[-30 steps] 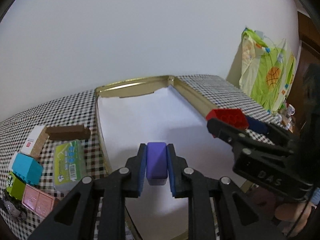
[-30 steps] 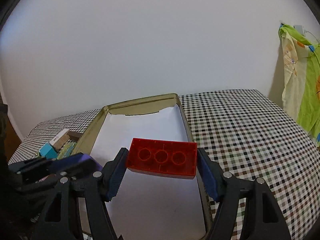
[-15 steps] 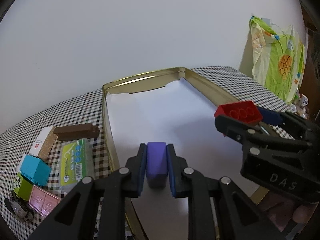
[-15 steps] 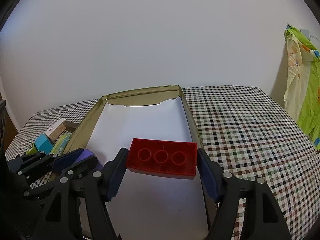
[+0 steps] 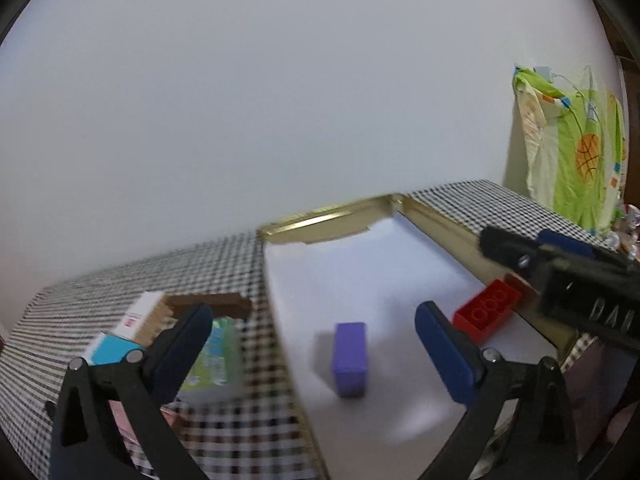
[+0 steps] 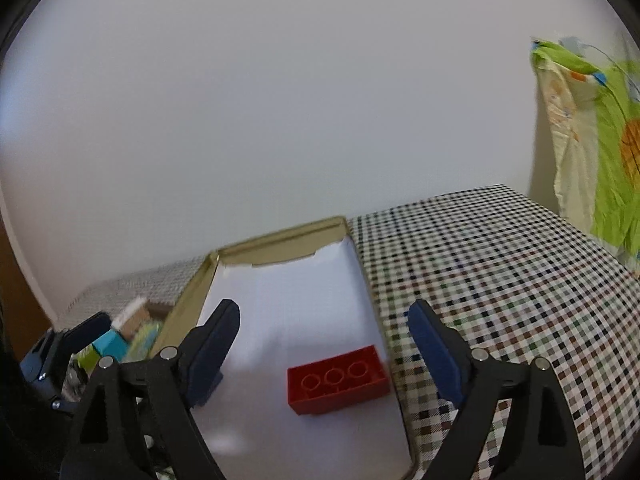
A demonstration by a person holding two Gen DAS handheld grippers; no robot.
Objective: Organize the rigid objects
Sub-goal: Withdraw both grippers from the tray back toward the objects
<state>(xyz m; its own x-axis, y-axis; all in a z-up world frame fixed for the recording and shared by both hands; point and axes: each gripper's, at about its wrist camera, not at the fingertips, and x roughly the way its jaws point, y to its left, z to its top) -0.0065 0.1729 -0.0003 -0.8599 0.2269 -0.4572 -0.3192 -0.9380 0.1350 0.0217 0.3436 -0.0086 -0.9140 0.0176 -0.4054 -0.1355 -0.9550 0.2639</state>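
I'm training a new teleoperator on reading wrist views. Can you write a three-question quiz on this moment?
1. True or false: the left gripper is shut on the purple block.
2. Where does the red brick lie? A on the checked cloth; B inside the gold tray; C in the right gripper.
3. Fill in: the red brick lies with its hollow ___ side up.

Key: 1 false, both grippers are open; 2 B; 3 under.
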